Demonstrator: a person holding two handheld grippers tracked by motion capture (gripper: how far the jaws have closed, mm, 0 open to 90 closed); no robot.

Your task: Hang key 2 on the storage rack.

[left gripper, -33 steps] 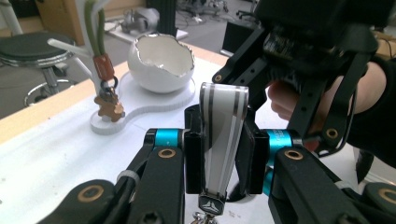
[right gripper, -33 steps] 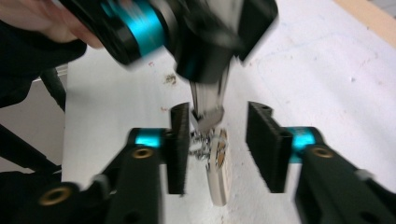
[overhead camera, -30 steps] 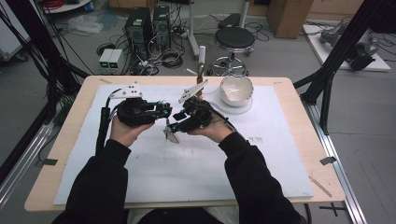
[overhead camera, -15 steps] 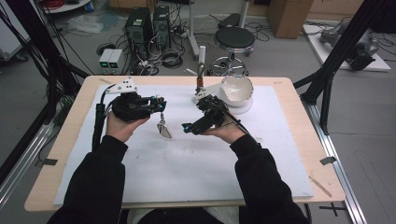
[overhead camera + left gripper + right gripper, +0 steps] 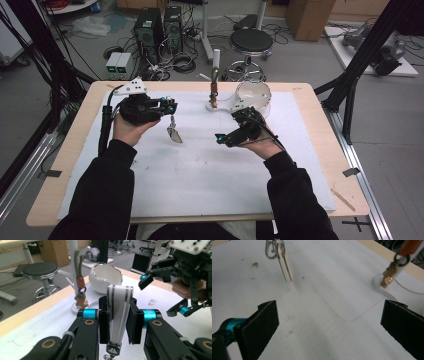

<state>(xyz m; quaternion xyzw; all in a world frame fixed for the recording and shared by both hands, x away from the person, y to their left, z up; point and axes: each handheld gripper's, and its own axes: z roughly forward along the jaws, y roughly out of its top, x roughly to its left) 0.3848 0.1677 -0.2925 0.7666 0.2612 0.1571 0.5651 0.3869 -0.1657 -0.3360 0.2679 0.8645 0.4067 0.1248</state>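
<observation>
My left gripper [image 5: 169, 107] is shut on the grey-and-black striped strap [image 5: 119, 312] of a keychain. Its metal ring and pale tag [image 5: 174, 133] hang below the jaws, just above the white mat, and the tag [image 5: 285, 264] also dangles in the right gripper view. My right gripper [image 5: 225, 131] is held to the right of it, apart, with its jaws wide open and nothing between the black pads [image 5: 260, 326]. The same open gripper [image 5: 162, 287] shows beyond the strap in the left gripper view.
A white stand [image 5: 216, 62] at the table's far middle carries a green cord with a brown charm [image 5: 80, 293]. A broken-rimmed white bowl [image 5: 253, 94] sits just right of it. The white mat [image 5: 200, 175] covers the wooden table [image 5: 320, 115]. A stool and computers stand on the floor beyond.
The two grippers were together at the keychain; they have drawn apart. The right one let go, opened and moved right. The left one kept the strap and moved left and back.
</observation>
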